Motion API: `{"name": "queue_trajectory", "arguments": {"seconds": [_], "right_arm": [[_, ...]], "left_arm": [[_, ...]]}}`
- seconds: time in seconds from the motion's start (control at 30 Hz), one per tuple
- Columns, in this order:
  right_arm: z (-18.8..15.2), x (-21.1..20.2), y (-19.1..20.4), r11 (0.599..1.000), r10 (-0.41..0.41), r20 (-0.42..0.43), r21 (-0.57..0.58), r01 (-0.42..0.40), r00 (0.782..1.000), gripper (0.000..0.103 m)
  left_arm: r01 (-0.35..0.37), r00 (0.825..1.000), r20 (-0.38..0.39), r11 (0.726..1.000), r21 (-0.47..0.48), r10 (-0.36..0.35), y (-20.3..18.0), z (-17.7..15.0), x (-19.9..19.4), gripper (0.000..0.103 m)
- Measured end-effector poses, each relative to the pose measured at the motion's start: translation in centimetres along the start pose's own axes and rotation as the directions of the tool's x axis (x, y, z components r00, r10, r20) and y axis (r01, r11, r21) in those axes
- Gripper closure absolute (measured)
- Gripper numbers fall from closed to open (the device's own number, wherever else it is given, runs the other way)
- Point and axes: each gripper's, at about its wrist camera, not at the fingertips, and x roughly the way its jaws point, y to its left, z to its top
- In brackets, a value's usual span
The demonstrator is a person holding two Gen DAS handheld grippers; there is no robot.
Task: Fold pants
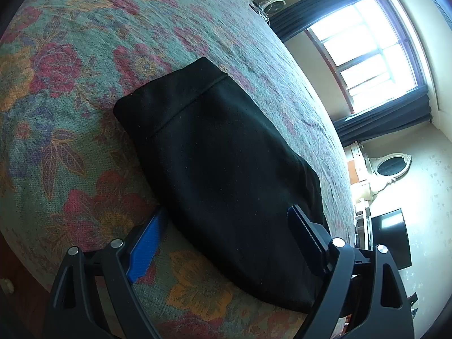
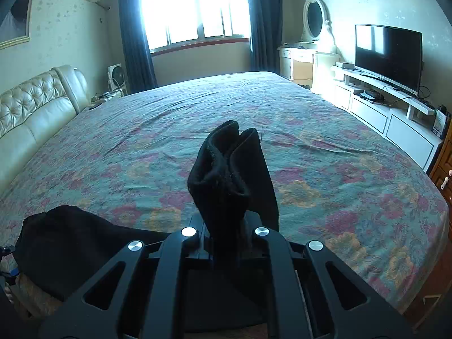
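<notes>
Black pants (image 1: 214,169) lie folded into a compact stack on the floral bedspread (image 1: 70,84). My left gripper (image 1: 226,234) is open, its blue fingers (image 1: 147,243) straddling the near end of the stack, one on each side. My right gripper (image 2: 226,226) is shut on a bunched end of the black pants (image 2: 228,169), which sticks up between its jaws. The rest of the cloth (image 2: 65,243) hangs down to the lower left in the right wrist view.
The bed (image 2: 310,155) fills most of the room, with a padded cream headboard (image 2: 36,104) on the left. A white TV unit with a television (image 2: 387,56) and a dresser with an oval mirror (image 2: 313,17) stand on the right. A window (image 2: 195,8) is at the far wall.
</notes>
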Motion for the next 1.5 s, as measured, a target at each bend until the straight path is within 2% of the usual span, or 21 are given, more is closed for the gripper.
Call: {"name": "queue_trajectory", "arguments": {"seconds": [0.23,0.53,1.13,1.5], "right_arm": [[-3.2,2.5,9.8,0.991,0.078,-0.064,-0.106,-0.085,0.995,0.094],[-7.1,4.4,16.9,0.967,0.149,-0.14,-0.184,-0.174,0.979,0.094],[-10.1,4.4,23.1,0.928,0.228,-0.211,-0.247,-0.277,0.951,0.093],[-11.5,4.8,24.3,0.92,0.228,-0.262,-0.258,-0.295,0.938,0.092]], "left_arm": [[0.006,1.0,-0.006,1.0,-0.01,-0.006,-0.1,0.0,0.3,0.018],[0.013,1.0,-0.009,1.0,-0.017,-0.013,0.5,0.1,0.4,0.018],[0.01,1.0,-0.009,1.0,-0.009,-0.01,0.3,-0.3,0.7,0.018],[0.005,1.0,-0.01,1.0,0.003,-0.005,0.0,-0.4,1.1,0.018]]}}
